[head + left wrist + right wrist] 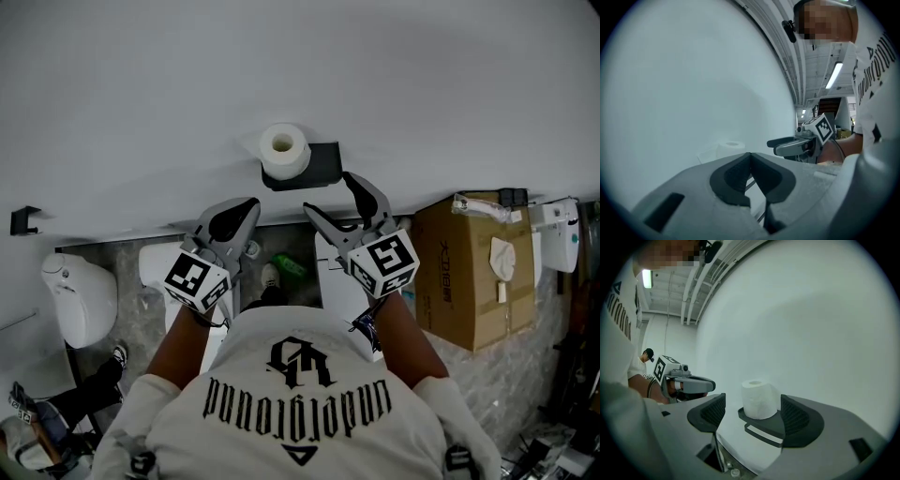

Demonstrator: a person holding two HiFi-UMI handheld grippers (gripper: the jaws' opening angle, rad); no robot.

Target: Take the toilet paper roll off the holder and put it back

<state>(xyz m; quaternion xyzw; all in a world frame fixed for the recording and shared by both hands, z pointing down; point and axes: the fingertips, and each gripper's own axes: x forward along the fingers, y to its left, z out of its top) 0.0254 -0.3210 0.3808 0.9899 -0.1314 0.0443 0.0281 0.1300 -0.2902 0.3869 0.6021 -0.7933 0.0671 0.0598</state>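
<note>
Closest to me is the white T-shirt with black lettering (295,398), with both forearms reaching forward from it. The left tongs (251,208) are clenched: in the left gripper view their dark pads meet tip to tip with nothing between them (751,158), and they point at the wall to the left of the roll. The right tongs (328,193) are released, jaws spread wide. In the right gripper view (752,405) they frame the roll, but it sits ahead of the pads and neither one is pressed against it. I cannot tell whether the outer jaw tip touches the holder's edge.

Just beyond the tips, the white toilet paper roll (284,148) stands upright, core opening facing up, on the black wall-mounted holder (322,165), resting on its flat ledge (765,426). Behind it is the plain white wall (281,56). Off to the right, against that wall, stands a brown cardboard box (469,281).
</note>
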